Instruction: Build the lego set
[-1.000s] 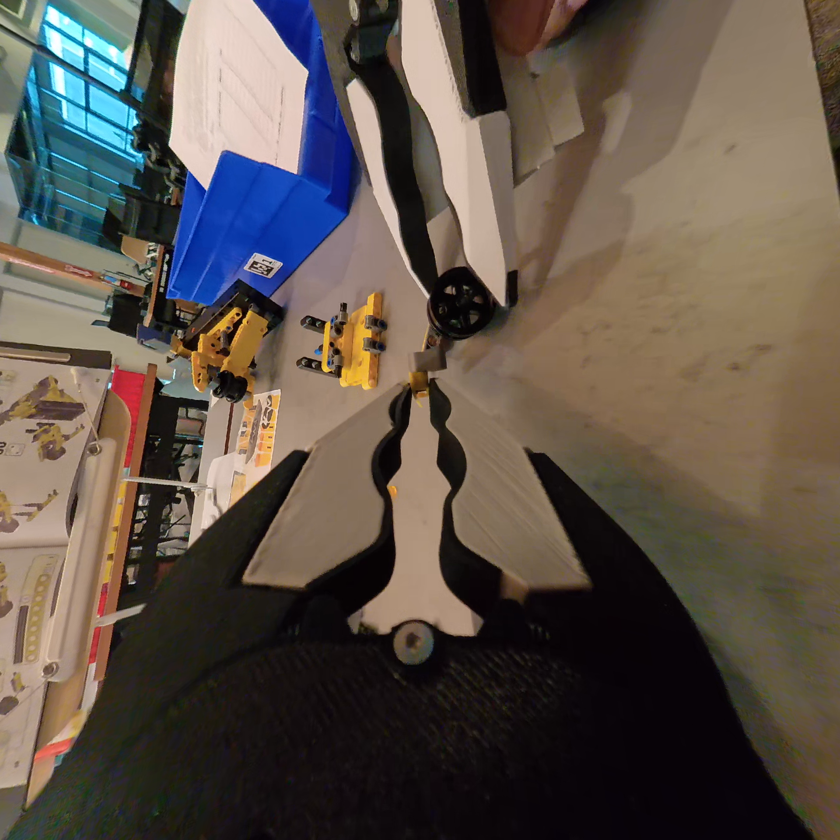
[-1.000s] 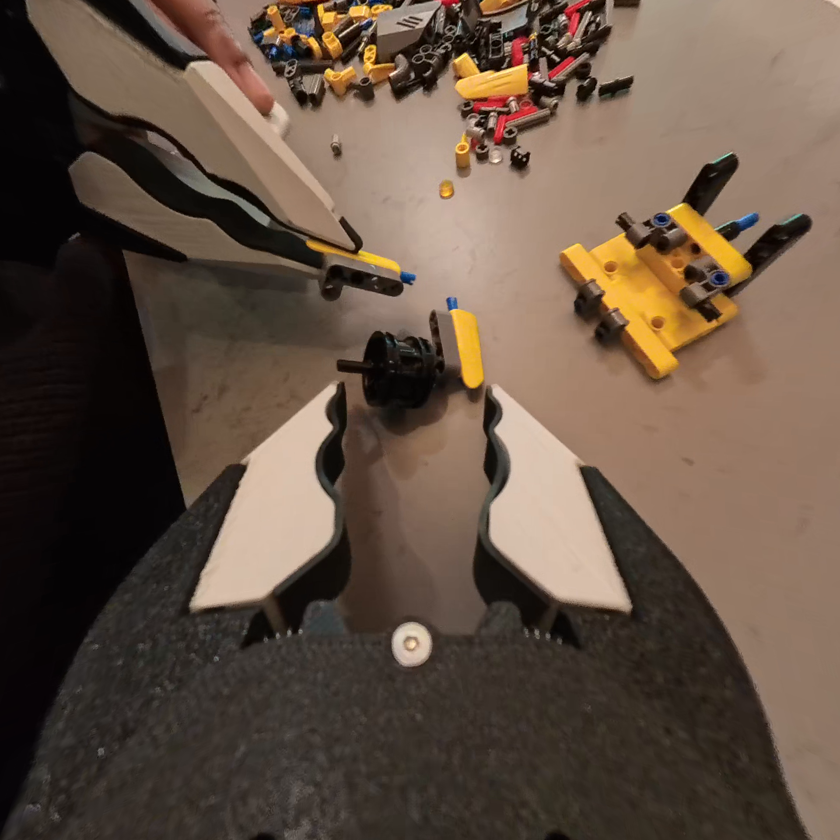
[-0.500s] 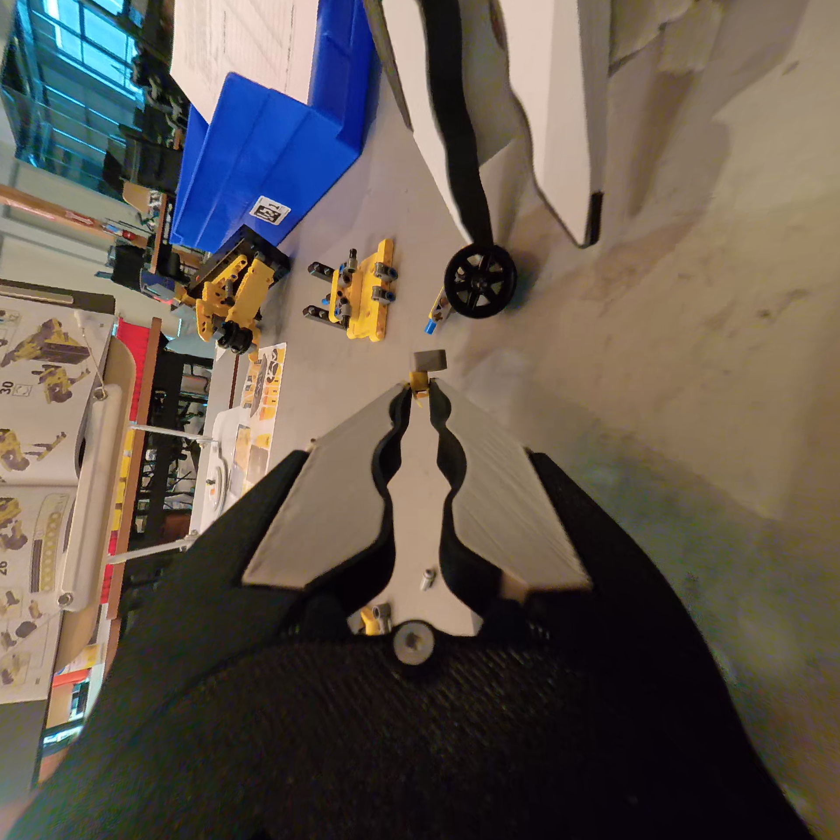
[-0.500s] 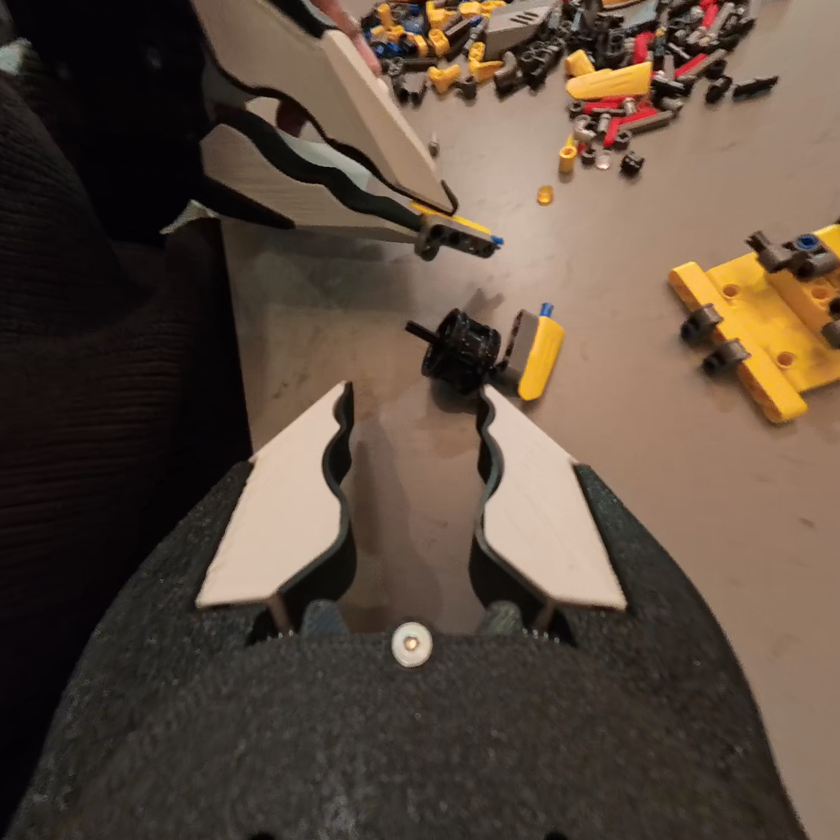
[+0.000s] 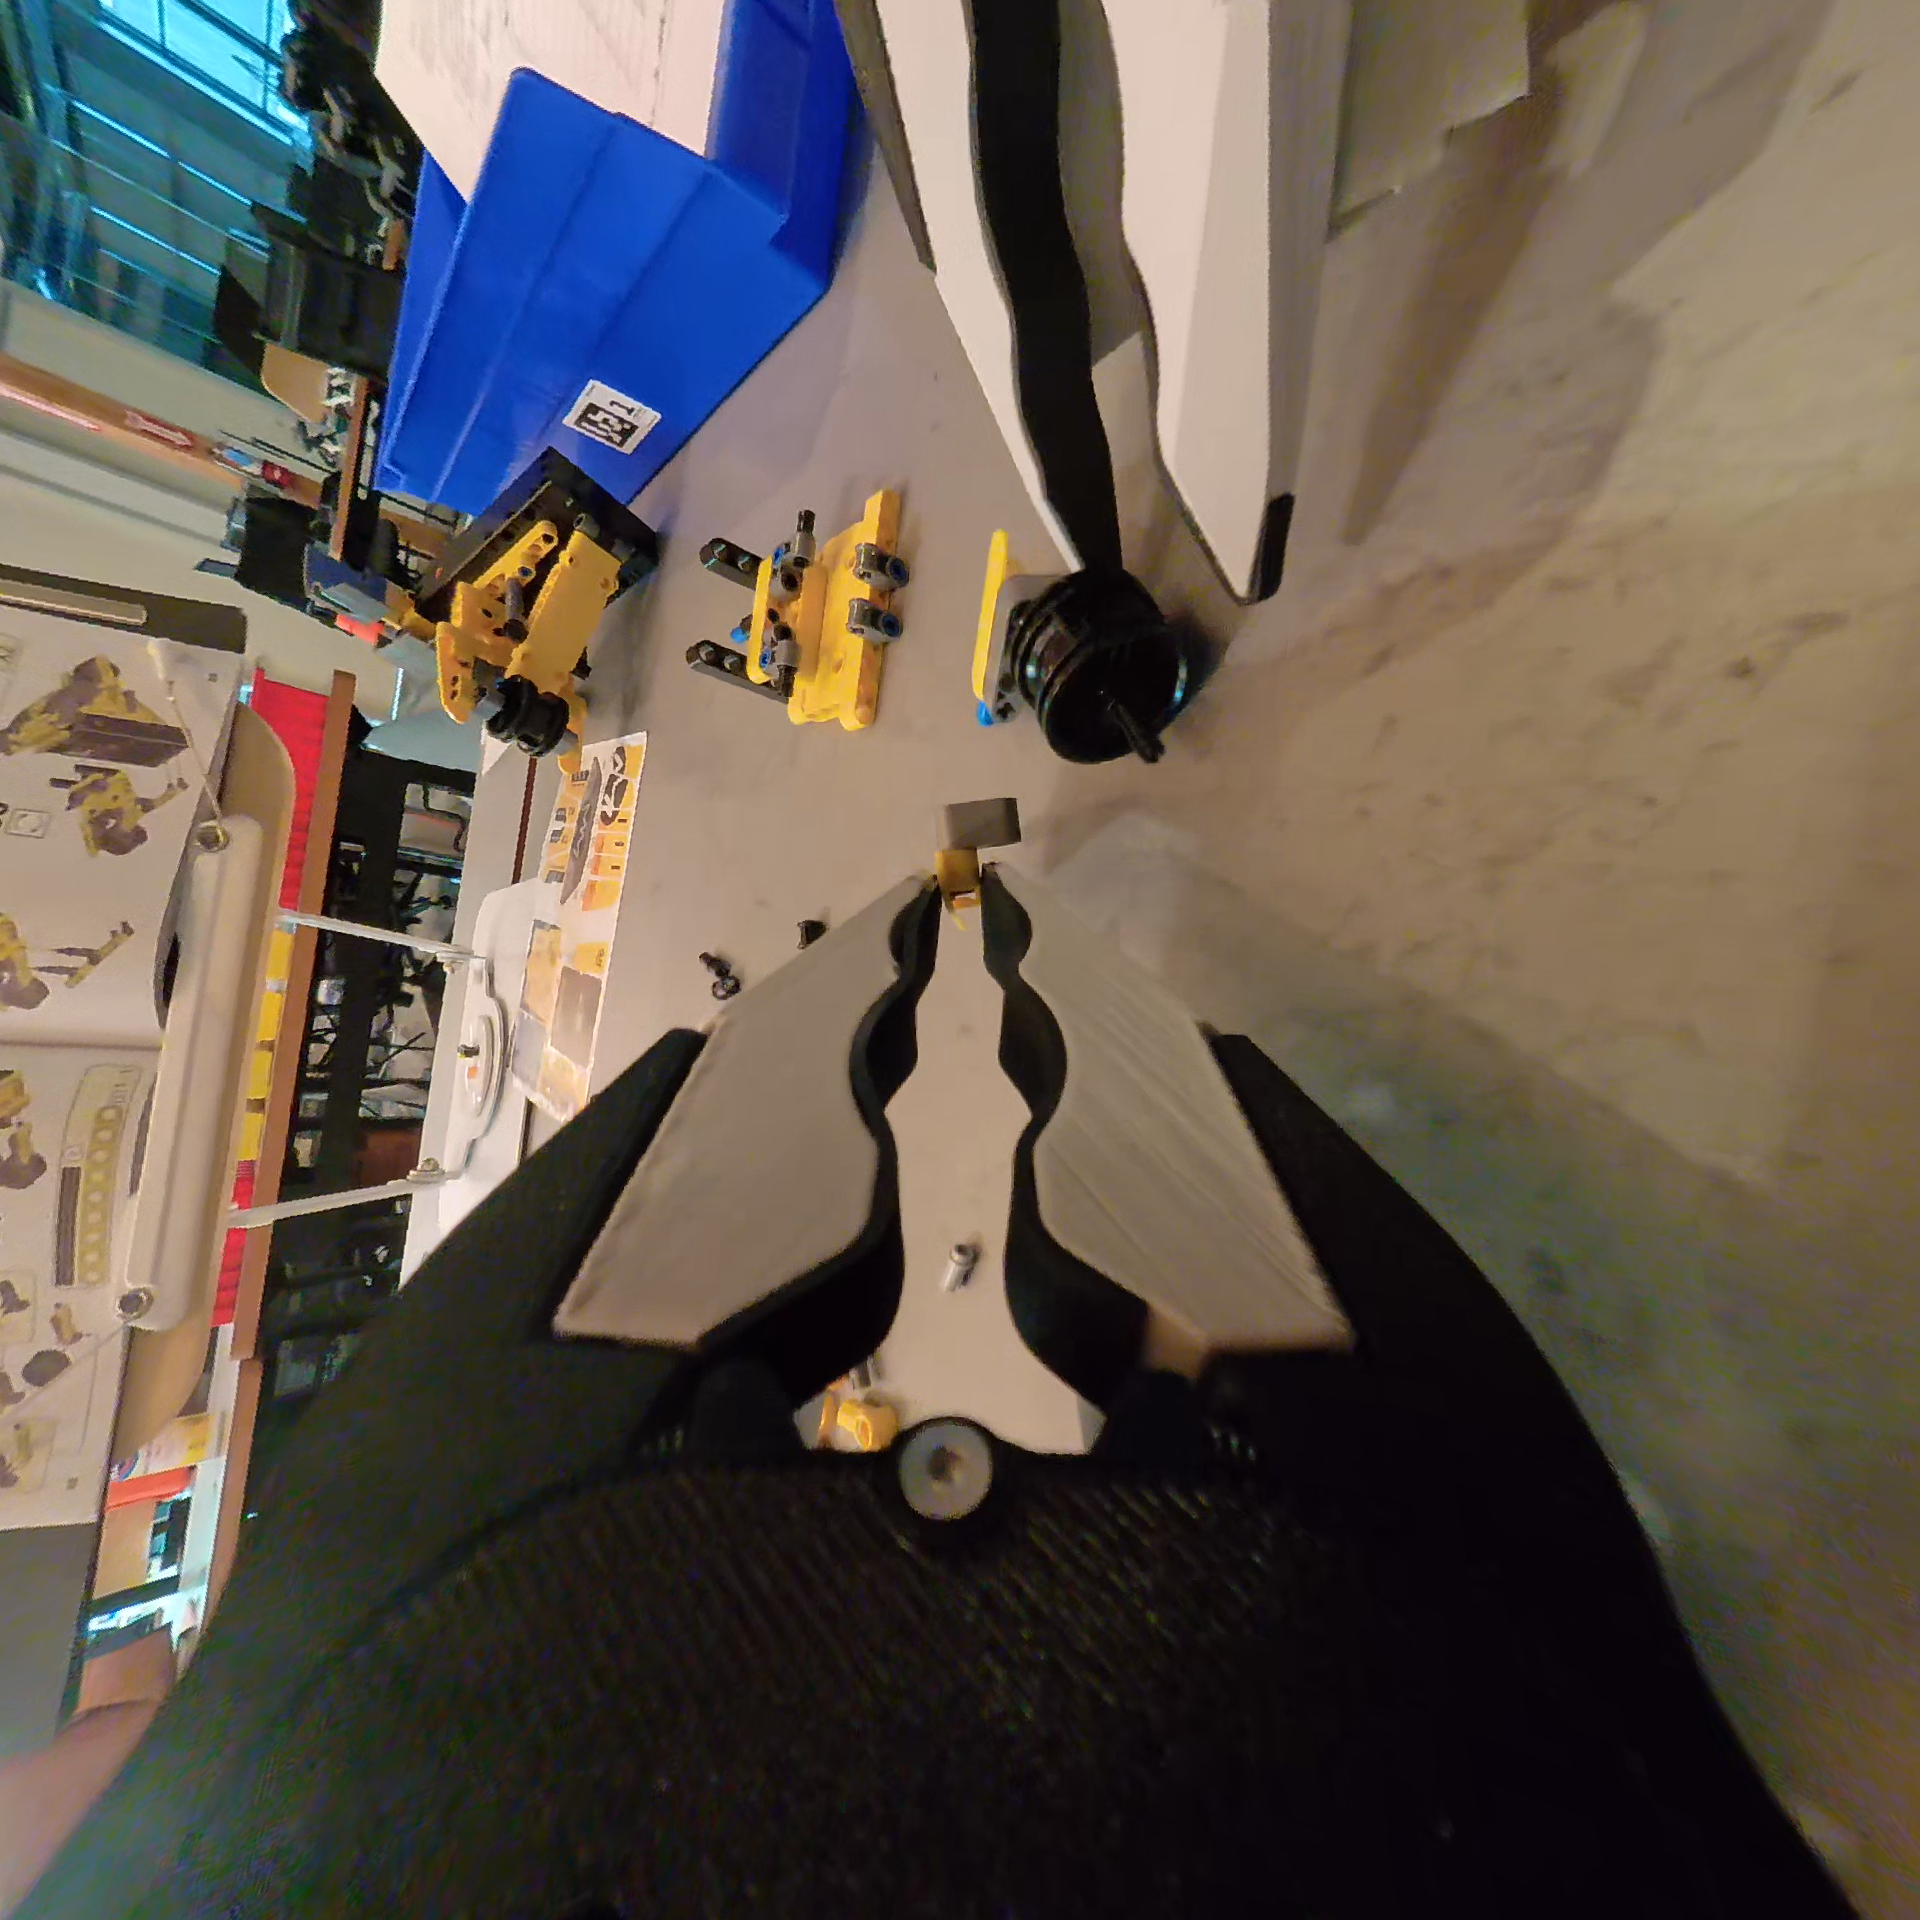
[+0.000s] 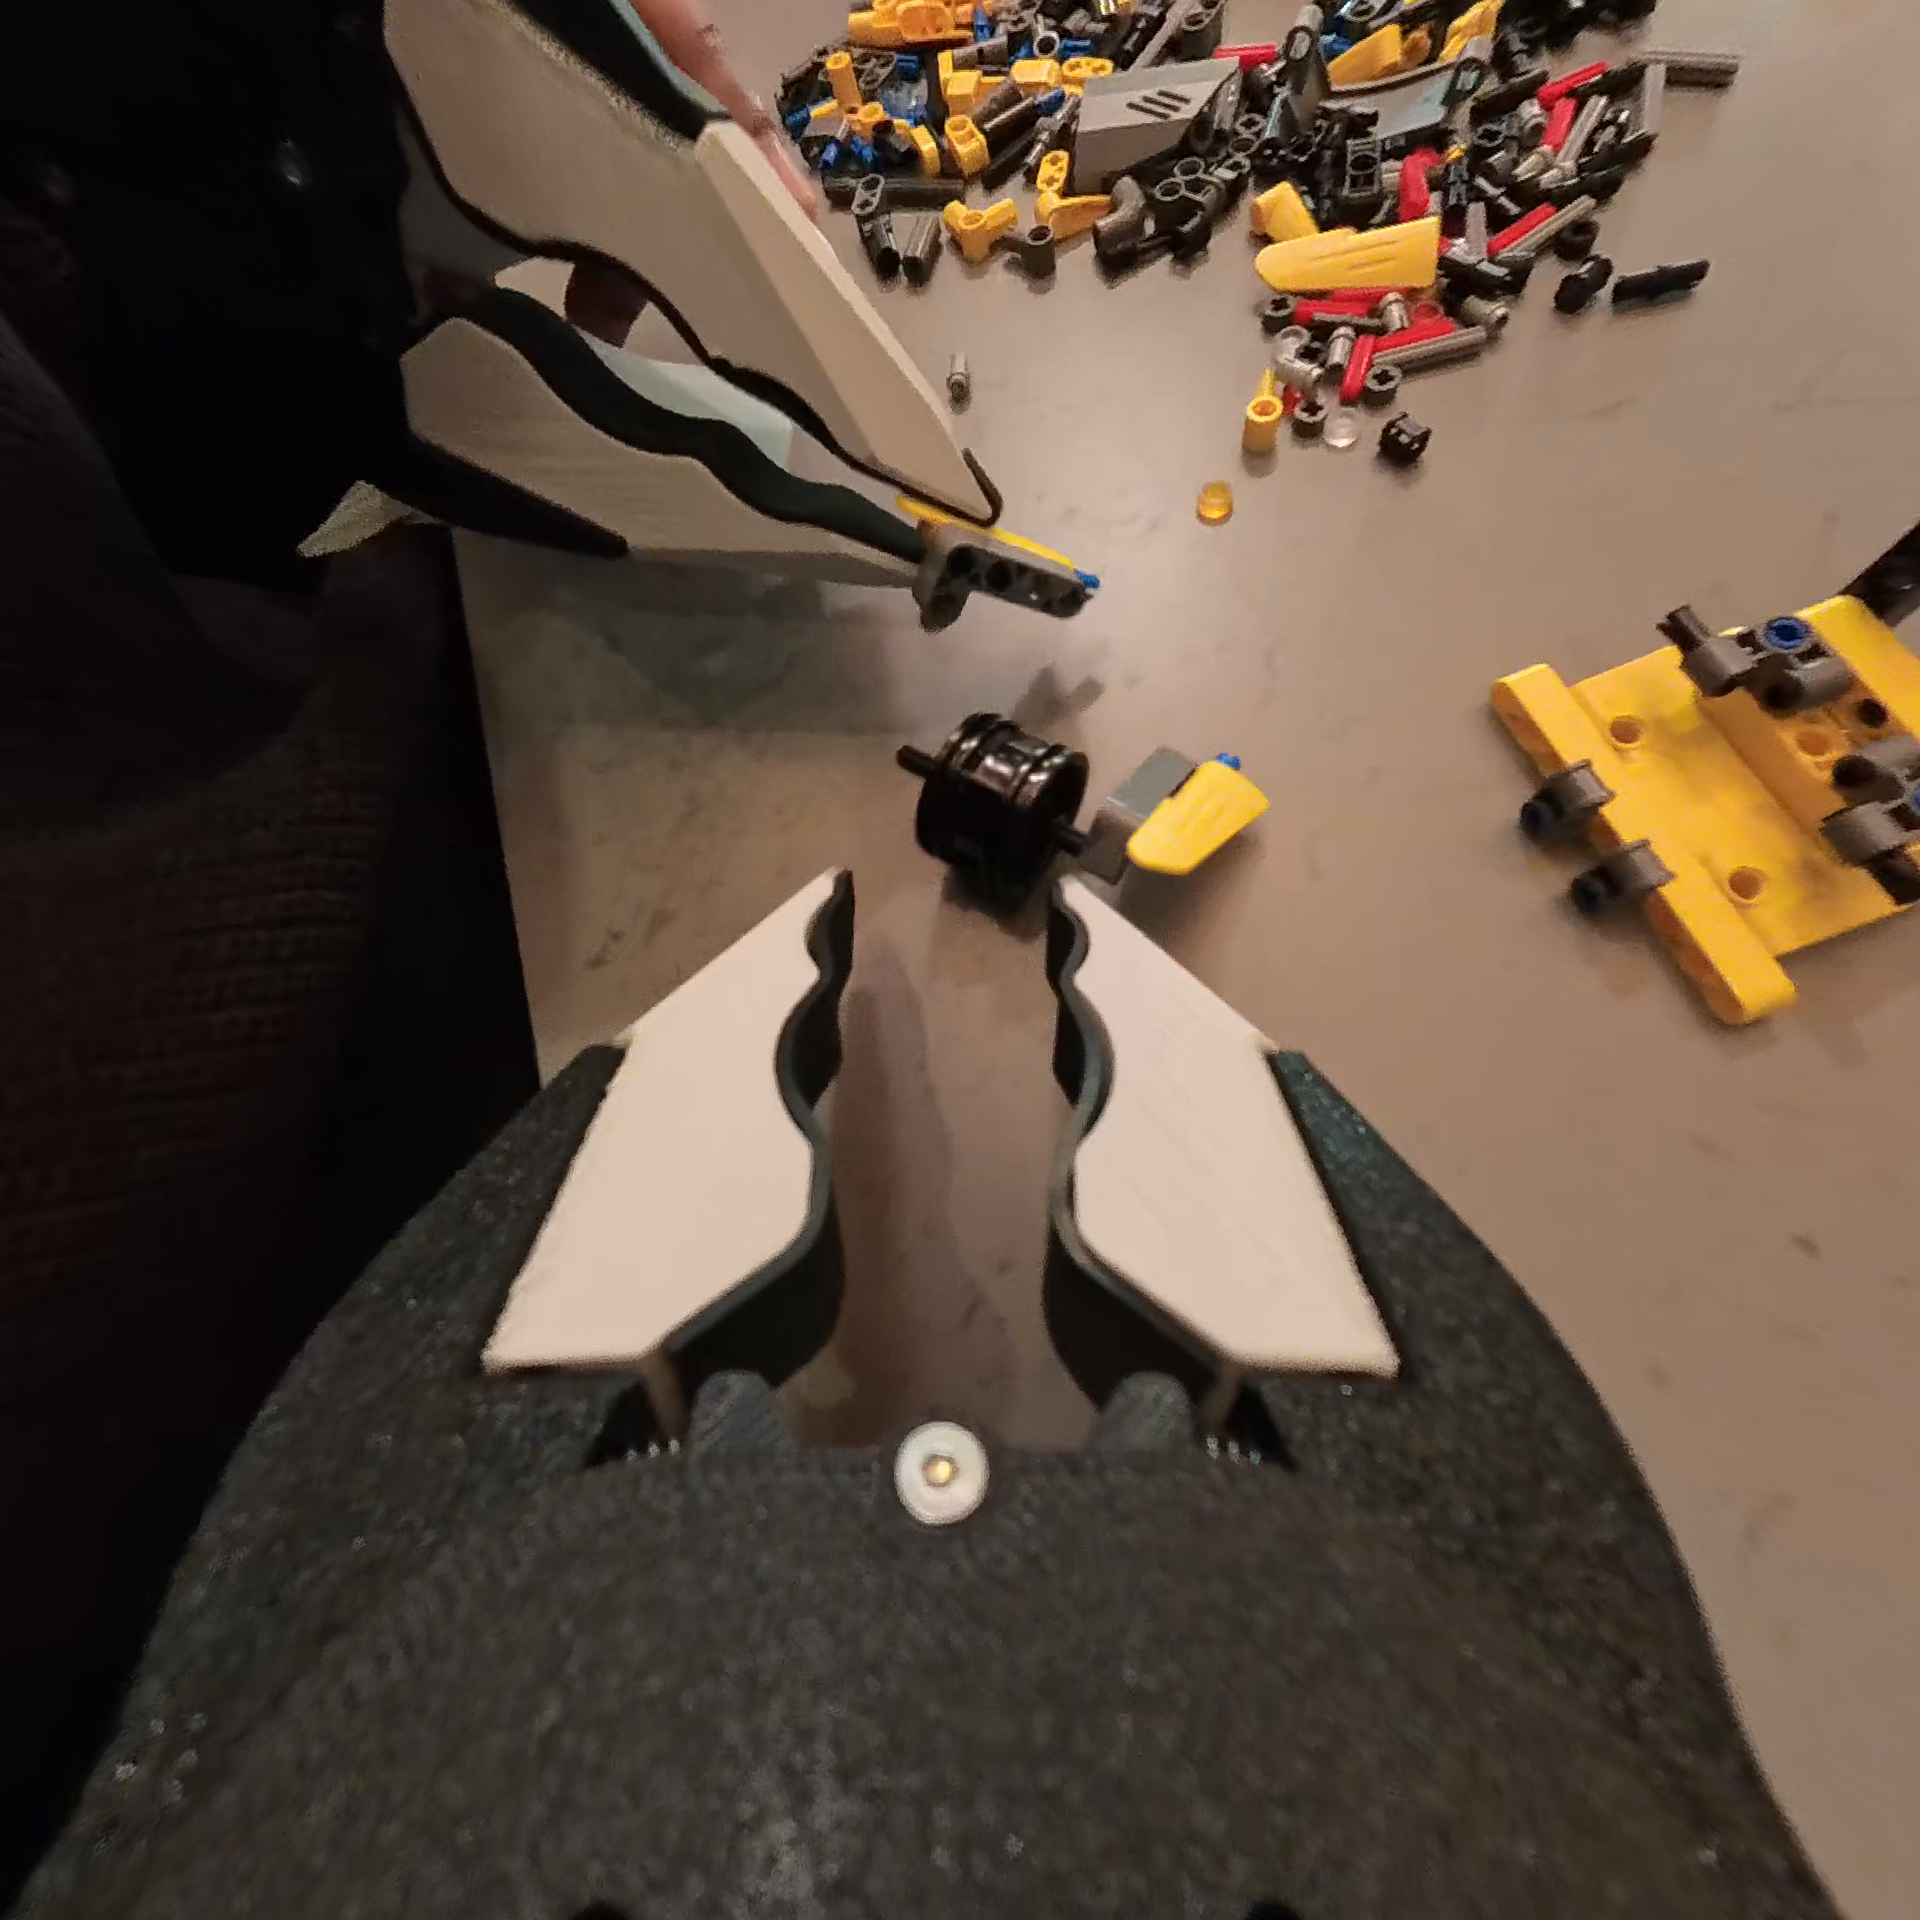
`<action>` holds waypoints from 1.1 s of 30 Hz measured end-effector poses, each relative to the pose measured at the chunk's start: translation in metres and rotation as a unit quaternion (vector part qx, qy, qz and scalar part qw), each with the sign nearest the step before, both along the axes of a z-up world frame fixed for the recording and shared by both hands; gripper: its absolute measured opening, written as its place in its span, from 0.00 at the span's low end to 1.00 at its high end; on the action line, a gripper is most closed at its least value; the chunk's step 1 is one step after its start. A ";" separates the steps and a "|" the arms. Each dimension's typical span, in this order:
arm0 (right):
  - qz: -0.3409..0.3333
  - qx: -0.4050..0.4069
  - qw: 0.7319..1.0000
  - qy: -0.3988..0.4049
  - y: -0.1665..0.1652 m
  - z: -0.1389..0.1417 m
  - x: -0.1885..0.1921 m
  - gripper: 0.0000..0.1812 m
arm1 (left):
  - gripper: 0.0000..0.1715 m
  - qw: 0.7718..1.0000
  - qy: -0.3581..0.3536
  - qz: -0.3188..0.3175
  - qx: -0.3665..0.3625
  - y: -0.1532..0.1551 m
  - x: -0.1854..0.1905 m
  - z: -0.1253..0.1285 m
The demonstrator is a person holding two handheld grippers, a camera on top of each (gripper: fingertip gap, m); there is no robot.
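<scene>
My left gripper (image 5: pixel 961 883) is shut on a small grey-and-yellow beam piece (image 5: pixel 977 826) and holds it above the table. It also shows in the right wrist view (image 6: pixel 951 530), where the piece (image 6: pixel 997 577) has a blue pin at its end. My right gripper (image 6: pixel 951 894) is open and empty. Just ahead of its tips, nearer the right finger, lies a black wheel hub (image 6: pixel 997 805) on an axle, joined to a grey-and-yellow part (image 6: pixel 1184 816). In the left wrist view the right gripper (image 5: pixel 1179 577) hangs over that wheel hub (image 5: pixel 1101 665).
A yellow plate assembly (image 6: pixel 1745 810) with grey and blue pins lies to the right. A pile of loose parts (image 6: pixel 1247 156) is at the back, with an orange stud (image 6: pixel 1214 501) nearby. A blue bin (image 5: pixel 603 291), a yellow-black model (image 5: pixel 530 613) and an instruction booklet (image 5: pixel 62 935) stand on the left wrist view's left side. My hands' fingertips stand some 6 centimetres from each other. My left tips are roughly 6 centimetres from the orange stud (image 6: pixel 1214 501).
The wheel hub with its yellow part has turned on the table. My right gripper has narrowed a little but stays open, still just behind the hub. My left gripper keeps its piece.
</scene>
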State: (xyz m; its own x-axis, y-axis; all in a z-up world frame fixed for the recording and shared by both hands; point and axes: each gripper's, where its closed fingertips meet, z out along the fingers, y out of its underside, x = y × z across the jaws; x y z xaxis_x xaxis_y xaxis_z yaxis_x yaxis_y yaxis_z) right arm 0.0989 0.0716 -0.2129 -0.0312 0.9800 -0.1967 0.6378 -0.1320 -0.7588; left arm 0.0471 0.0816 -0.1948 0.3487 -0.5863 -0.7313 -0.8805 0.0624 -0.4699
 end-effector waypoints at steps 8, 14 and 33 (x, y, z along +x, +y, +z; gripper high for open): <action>-0.042 0.015 0.998 0.036 0.024 0.015 0.017 0.28 | 0.02 1.000 -0.026 -0.009 -0.015 -0.015 0.005 0.003; -0.023 -0.004 0.997 0.075 0.016 0.024 0.004 0.35 | 0.02 0.995 -0.087 -0.043 -0.036 -0.029 0.028 0.015; 0.005 -0.005 0.999 0.036 0.001 0.011 0.001 0.33 | 0.02 0.997 -0.059 0.003 -0.040 -0.010 0.021 -0.003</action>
State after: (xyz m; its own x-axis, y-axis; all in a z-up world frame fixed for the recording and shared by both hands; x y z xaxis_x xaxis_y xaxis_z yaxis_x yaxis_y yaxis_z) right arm 0.0998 0.0729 -0.2019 -0.0557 0.9777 -0.2026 0.5833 -0.1328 -0.8013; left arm 0.0681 0.0716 -0.1977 0.4325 -0.6386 -0.6365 -0.8195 0.0159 -0.5728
